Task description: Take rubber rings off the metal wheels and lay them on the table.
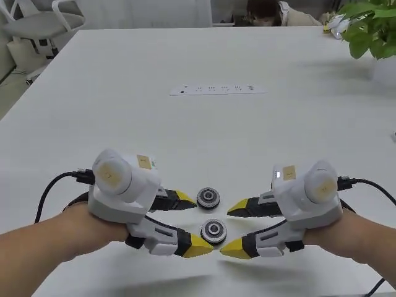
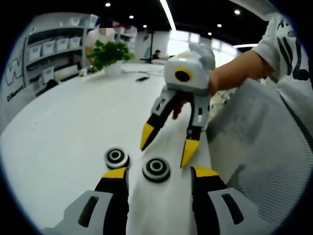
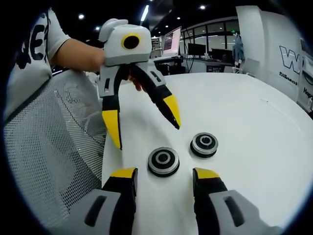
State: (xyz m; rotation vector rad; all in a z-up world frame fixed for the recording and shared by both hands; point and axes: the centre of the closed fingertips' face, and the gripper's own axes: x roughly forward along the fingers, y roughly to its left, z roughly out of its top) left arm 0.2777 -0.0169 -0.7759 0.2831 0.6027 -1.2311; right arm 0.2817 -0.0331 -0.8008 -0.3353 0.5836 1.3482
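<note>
Head view: the near wheel point(image 1: 213, 231) lies loose and may skid if you pull its rubber ring point(image 1: 214, 222) unpinned. The left gripper point(image 1: 193, 223) and right gripper point(image 1: 229, 230), jaws apart, flank it.
Left gripper view: it sits just ahead, between the jaws.
Right gripper view: it sits likewise, with the far wheel point(image 3: 204, 144) beyond-right.
</note>
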